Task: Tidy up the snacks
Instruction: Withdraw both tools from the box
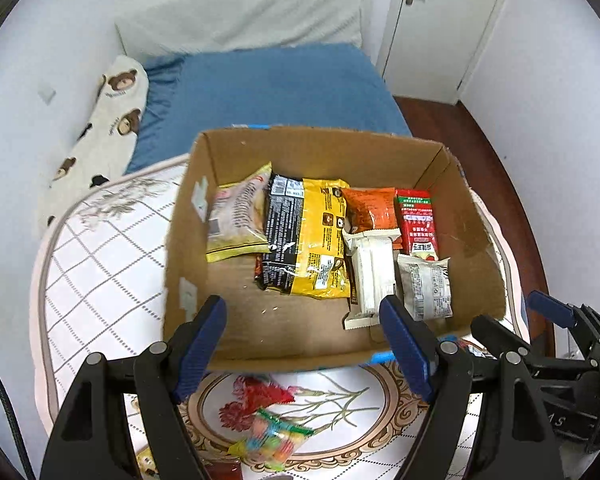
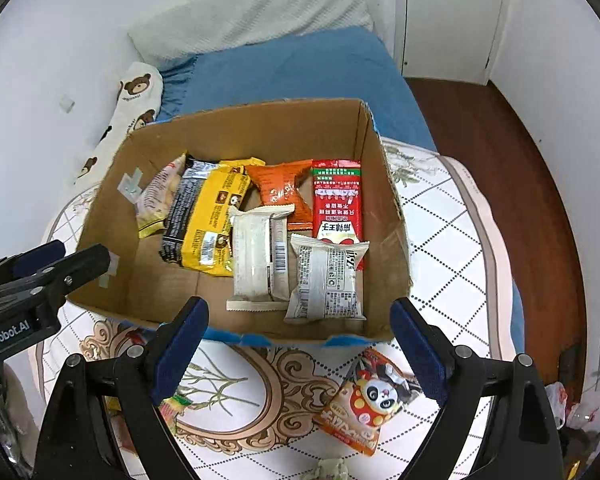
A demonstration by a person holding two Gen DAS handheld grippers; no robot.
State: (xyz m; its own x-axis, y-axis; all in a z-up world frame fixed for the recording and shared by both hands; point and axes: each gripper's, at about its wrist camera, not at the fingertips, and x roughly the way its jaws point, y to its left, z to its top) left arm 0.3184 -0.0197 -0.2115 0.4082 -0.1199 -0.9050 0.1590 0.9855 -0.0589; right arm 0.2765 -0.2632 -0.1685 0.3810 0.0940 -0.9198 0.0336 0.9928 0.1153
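Note:
A cardboard box (image 1: 472, 216) (image 2: 384, 184) stands on a patterned mat and holds several snack packets: a yellow and black bag (image 1: 304, 236) (image 2: 208, 220), an orange packet (image 2: 282, 188), a red packet (image 2: 336, 196) and two white packets (image 2: 326, 282). My left gripper (image 1: 304, 344) is open and empty above the box's near edge. My right gripper (image 2: 296, 348) is open and empty above the near edge too. A colourful candy bag (image 1: 270, 442) lies on the mat under the left gripper. A panda snack packet (image 2: 366, 402) lies on the mat under the right gripper.
The mat (image 1: 100, 280) (image 2: 452, 248) lies on a bed with a blue sheet (image 1: 268, 88), a bear-print pillow (image 1: 112, 120) and a wall at the left. A wooden floor (image 2: 512, 184) and a white door (image 1: 432, 20) are at the right.

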